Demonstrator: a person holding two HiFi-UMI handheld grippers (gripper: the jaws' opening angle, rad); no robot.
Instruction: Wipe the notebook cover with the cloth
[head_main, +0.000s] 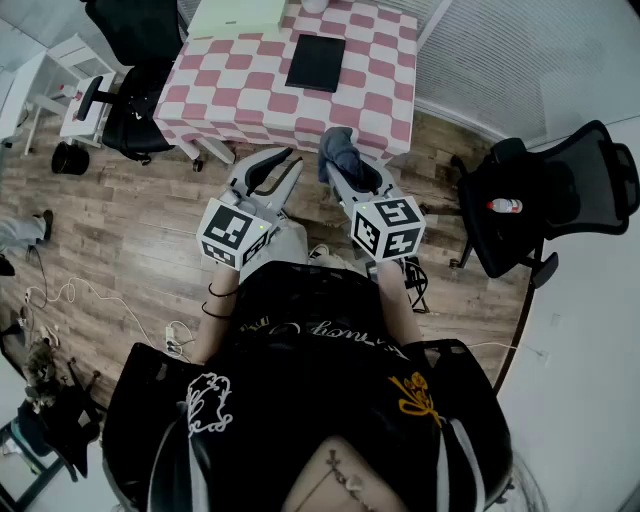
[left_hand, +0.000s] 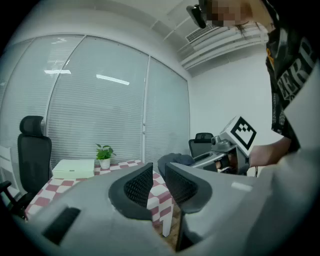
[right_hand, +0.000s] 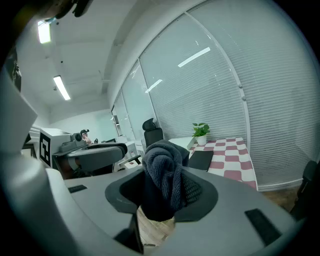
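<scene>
- Just short of the table's near edge, the right gripper (right_hand: 161, 196) clamps a bunched dark blue knitted cloth (right_hand: 163, 167).
- Left gripper (left_hand: 159, 183) level beside it, jaws narrowly apart.
- Black rectangular notebook (head_main: 316, 62) lies farther off on the pink-checked table (head_main: 372, 95); wooden plank floor (head_main: 130, 250) below.

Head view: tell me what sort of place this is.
Probably an office or meeting room. A black swivel office chair stands on wood-look flooring. A table with a checked cover sits by blind-covered glass walls. Ceiling strip lights show in the right gripper view.
</scene>
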